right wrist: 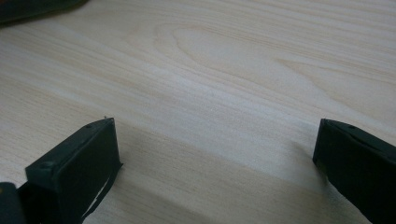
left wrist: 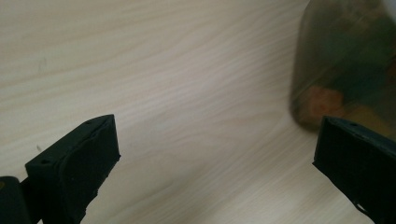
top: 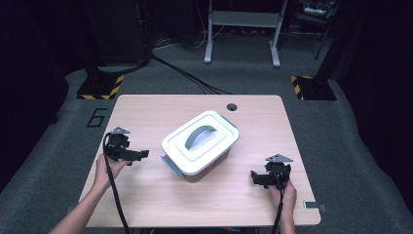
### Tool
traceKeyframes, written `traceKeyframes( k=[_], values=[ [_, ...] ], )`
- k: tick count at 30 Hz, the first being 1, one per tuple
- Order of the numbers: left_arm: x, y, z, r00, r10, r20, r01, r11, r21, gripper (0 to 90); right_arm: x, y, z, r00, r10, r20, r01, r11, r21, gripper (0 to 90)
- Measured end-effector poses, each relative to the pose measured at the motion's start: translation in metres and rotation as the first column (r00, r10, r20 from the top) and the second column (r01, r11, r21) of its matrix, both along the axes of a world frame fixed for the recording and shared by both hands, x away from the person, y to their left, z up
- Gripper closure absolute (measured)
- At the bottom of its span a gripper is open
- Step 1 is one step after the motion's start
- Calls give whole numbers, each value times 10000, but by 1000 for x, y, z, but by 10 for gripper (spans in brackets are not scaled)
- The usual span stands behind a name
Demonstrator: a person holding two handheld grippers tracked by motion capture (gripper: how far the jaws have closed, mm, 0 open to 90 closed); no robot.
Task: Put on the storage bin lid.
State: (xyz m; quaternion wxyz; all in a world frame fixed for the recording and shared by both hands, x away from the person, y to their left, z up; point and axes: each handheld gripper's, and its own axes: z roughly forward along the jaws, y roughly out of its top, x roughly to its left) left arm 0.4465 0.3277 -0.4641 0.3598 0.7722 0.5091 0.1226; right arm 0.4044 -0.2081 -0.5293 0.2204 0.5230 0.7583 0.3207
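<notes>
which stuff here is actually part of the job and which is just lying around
Part of the job:
- lidded storage box with a grey handle, mid-table
- left tongs, open, beside the box
- right tongs, open, over bare table

Just lying about:
- small metal clip at the table's near right edge
- cables on the floor
- grey frame at the back

Metal frame (top: 242, 29) on floor, hazard-striped plates (top: 101, 87) beyond table.

A lab: hazard-striped floor plates (top: 100, 87), floor cables (top: 185, 73), dark curtains.
</notes>
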Motion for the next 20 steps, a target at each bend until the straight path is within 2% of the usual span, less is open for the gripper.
traceKeyframes(
  k=[2, 7, 9, 11, 12, 15, 18, 19, 20],
  values=[
    [0, 4, -15, 9996, 62, -274, -63, 10000, -45, 0, 0, 0, 0, 10000, -2, 5, 2, 10000, 0, 0],
    [-1, 9, -46, 9987, 313, -401, -315, 9995, -41, 0, 0, 0, 0, 10000, -1, 3, 1, 10000, 0, 0],
    [-3, 10, -54, 9987, 453, -228, -454, 9990, -29, 0, 0, 0, 0, 10000, -2, 7, 2, 10000, -1, 0],
    [-5, 10, -59, 9983, 568, 159, -568, 9984, -19, 0, 0, 0, 0, 10000, -1, 6, 1, 10000, -1, 0],
    [-6, 11, -61, 9975, 544, 448, -547, 9985, 65, 0, 0, 0, 0, 10000, -3, 3, 3, 10000, -4, 0],
    [-11, 11, -66, 9943, 391, 989, -404, 9991, 111, 0, 0, 0, 0, 10000, -6, 6, 6, 10000, 0, 0],
    [-12, 6, -66, 9939, 285, 1069, -367, 9964, 762, 2, 0, 0, 0, 10000, -3, 3, 3, 10000, 1, 0],
    [-12, 3, -66, 9943, 123, 1055, -257, 9917, 1261, 2, 0, 0, 0, 10000, 2, -11, -2, 10000, 21, 0],
    [-13, 1, -66, 9944, -24, 1058, -134, 9888, 1483, 1, 0, 0, 0, 10000, -10, 0, 10, 10000, -3, 0]
  ],
)
